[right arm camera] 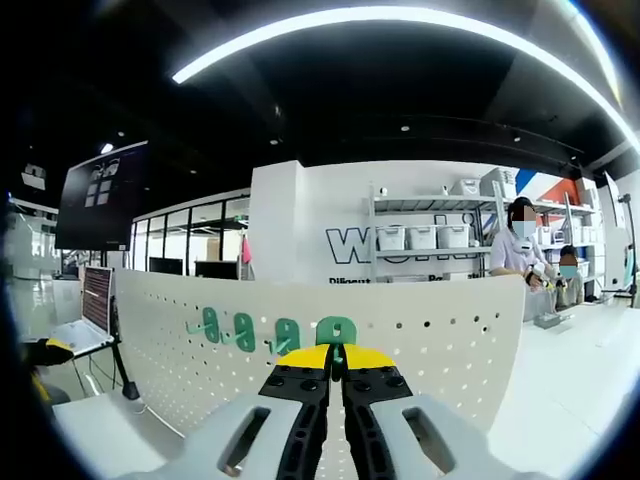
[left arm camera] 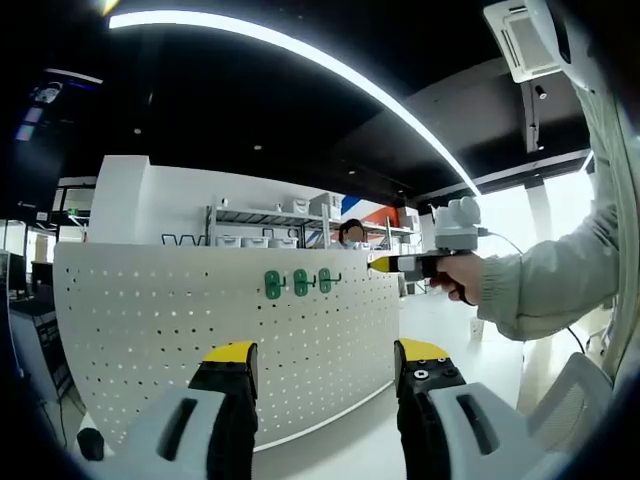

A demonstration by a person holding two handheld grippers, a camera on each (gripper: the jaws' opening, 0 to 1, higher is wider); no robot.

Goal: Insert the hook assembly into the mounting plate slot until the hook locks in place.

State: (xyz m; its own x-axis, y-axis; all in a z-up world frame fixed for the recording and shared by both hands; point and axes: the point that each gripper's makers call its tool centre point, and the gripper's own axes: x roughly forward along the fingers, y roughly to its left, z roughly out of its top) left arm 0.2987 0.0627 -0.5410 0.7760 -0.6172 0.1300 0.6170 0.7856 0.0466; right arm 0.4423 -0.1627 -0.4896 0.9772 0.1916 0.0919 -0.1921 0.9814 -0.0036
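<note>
At the white pegboard [right arm camera: 420, 340], the right gripper [right arm camera: 336, 358] pinched a light, rigid green hook [right arm camera: 337, 352] by its stem; left gripper [left arm camera: 325, 360] jaws stood apart.

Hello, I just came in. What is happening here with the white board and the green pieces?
A person is fitting green plastic hooks onto an upright white perforated board with two hand-held grippers. The right gripper has its yellow-tipped fingers closed on one small green hook piece, just in front of the board. Four green hooks are already on the board in that view. The left gripper is open and holds nothing, facing the board.
</note>
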